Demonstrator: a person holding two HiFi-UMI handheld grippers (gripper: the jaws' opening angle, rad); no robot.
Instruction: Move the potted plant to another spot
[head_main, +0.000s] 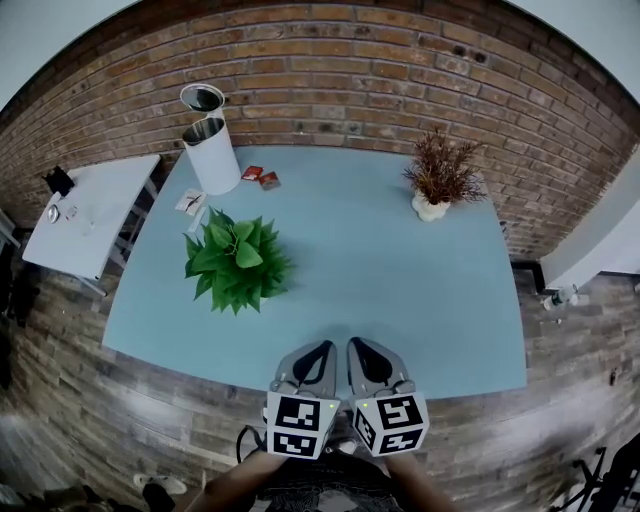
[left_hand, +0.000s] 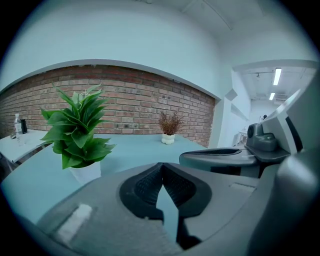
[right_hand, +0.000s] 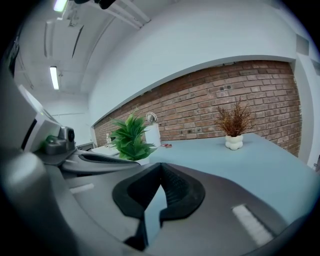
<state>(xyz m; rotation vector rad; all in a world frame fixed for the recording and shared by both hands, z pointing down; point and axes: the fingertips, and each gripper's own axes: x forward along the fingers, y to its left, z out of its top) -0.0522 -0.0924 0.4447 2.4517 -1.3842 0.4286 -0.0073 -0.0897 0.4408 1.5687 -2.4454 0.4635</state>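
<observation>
Presently listed: one light blue table set against a brick wall. Item one, green potted plant, leafy, in a white pot, upright on the left half of the table and well apart from both grippers; the left gripper view shows it to the left of the jaws, farther out on the tabletop. Item two, dried brown plant in a small white knobbly pot, upright near the far right corner, close to the wall. Item three, white bin with its round lid tipped up, at the far left corner. Item four, two small red packets lying just right of the bin; some white bits lie between the bin and the green plant. Item five, white side table left of the blue one, bearing a bottle and small objects too small to tell. Left gripper: over the near edge of the table, jaws pressed together tip to tip, closed on themselves. Right gripper: just beside the left one, likewise pressed together and closed on itself. Both point across the table toward the wall.
</observation>
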